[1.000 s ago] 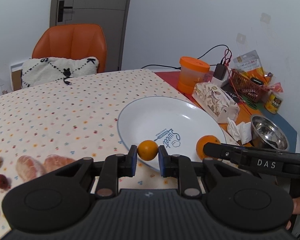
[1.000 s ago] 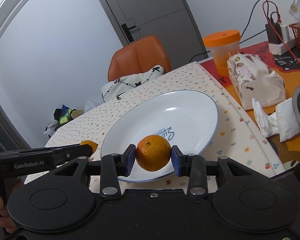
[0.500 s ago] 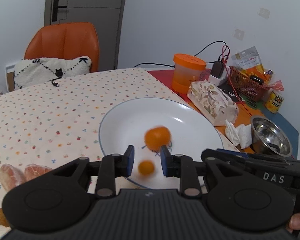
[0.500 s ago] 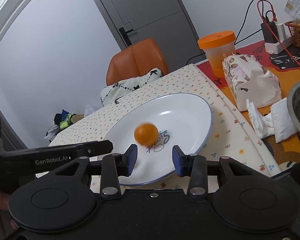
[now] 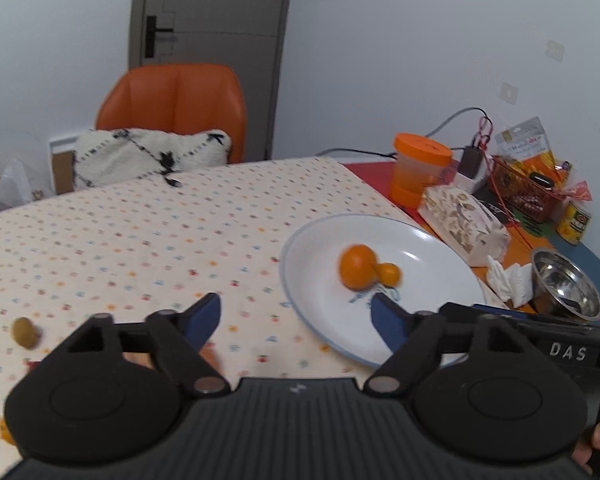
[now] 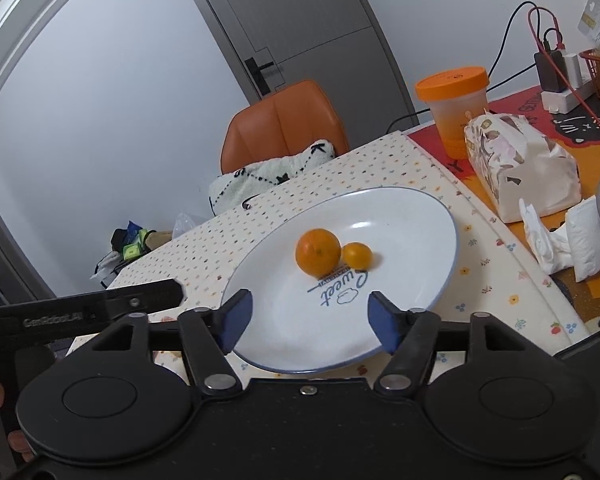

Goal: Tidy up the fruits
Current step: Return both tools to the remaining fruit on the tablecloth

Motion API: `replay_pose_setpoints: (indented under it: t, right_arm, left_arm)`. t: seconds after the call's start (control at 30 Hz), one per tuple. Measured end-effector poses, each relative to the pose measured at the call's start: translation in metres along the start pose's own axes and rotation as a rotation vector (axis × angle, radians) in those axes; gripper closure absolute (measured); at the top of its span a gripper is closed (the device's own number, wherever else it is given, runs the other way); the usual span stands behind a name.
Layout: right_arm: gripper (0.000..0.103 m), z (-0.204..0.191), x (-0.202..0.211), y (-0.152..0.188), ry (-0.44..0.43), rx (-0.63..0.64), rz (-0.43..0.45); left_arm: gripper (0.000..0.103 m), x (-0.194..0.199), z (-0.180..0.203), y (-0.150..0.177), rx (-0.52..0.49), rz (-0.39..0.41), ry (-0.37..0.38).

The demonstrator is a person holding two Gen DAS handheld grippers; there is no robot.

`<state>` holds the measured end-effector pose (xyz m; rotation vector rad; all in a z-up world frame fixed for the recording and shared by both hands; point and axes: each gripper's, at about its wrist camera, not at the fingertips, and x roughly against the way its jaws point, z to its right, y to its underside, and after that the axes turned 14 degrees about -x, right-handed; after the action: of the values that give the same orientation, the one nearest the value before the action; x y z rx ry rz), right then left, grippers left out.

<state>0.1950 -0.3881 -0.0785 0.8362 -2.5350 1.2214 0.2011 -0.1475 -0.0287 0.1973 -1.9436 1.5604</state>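
A round white plate (image 6: 428, 216) of glossy ceramic, thinly rimmed in blue and printed with blue lettering, sits on a cream tablecloth (image 5: 140, 240) dotted with small coloured flowers. Two fruits lie on the plate, touching each other near its middle: one larger orange (image 6: 318, 252) with a dimpled, matte skin, and one small, smooth, yellow-orange kumquat (image 6: 357, 256) just to its right.

The right gripper (image 6: 310, 320) has its two blue-padded jaws spread wide and holds nothing; both fruits lie beyond the jaws, farther away and roughly in line with the gap between them. The left gripper (image 5: 296, 318) likewise has its jaws spread apart and empty; in its view the orange (image 5: 356, 266) and kumquat (image 5: 390, 274) lie on the plate (image 5: 320, 312) beyond the right-hand jaw, to the right of the gap.

On the cloth to the far left in the left wrist view lies one small, oval, olive-green fruit (image 5: 23, 332), well apart from the plate.

To the right of the plate stand one translucent orange plastic cup (image 6: 456, 108) with a lid, one soft patterned tissue pack (image 6: 520, 168), and one shiny steel bowl (image 5: 566, 284). Across the table is one orange padded chair (image 5: 176, 108) with a fuzzy white cushion (image 5: 148, 156).
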Motion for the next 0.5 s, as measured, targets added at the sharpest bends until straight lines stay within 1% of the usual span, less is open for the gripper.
replay_pose_setpoints:
  t: [0.03,0.07,0.1,0.13,0.2,0.3,0.4,0.5]
  right_arm:
    - [0.024,-0.002,0.000,0.000,0.002,0.001,0.008]
    - [0.017,-0.004,0.001,0.001,0.004,0.006,0.020]
    - [0.003,-0.006,0.003,0.002,0.006,0.014,0.033]
    - [0.000,-0.009,0.006,0.003,0.001,0.024,0.048]
    - [0.000,-0.015,0.008,0.005,-0.013,0.055,0.061]
    - [0.000,-0.028,0.007,0.008,0.003,0.103,0.061]
    - [0.000,-0.036,0.008,0.013,0.005,0.131,0.080]
    - [0.000,-0.044,0.007,0.017,0.001,0.159,0.091]
  left_arm:
    - [0.016,0.003,-0.003,0.001,0.001,0.004,-0.014]
    - [0.015,0.006,-0.006,0.002,0.002,0.006,-0.027]
    - [0.013,0.009,-0.009,0.003,0.003,0.006,-0.039]
    - [0.011,0.011,-0.012,0.004,0.007,0.003,-0.052]
    - [0.010,0.016,-0.018,0.006,0.023,0.001,-0.074]
    - [0.009,0.024,-0.028,0.012,0.047,0.007,-0.102]
    - [0.009,0.031,-0.038,0.017,0.071,0.005,-0.112]
    - [0.009,0.039,-0.046,0.019,0.093,0.022,-0.123]
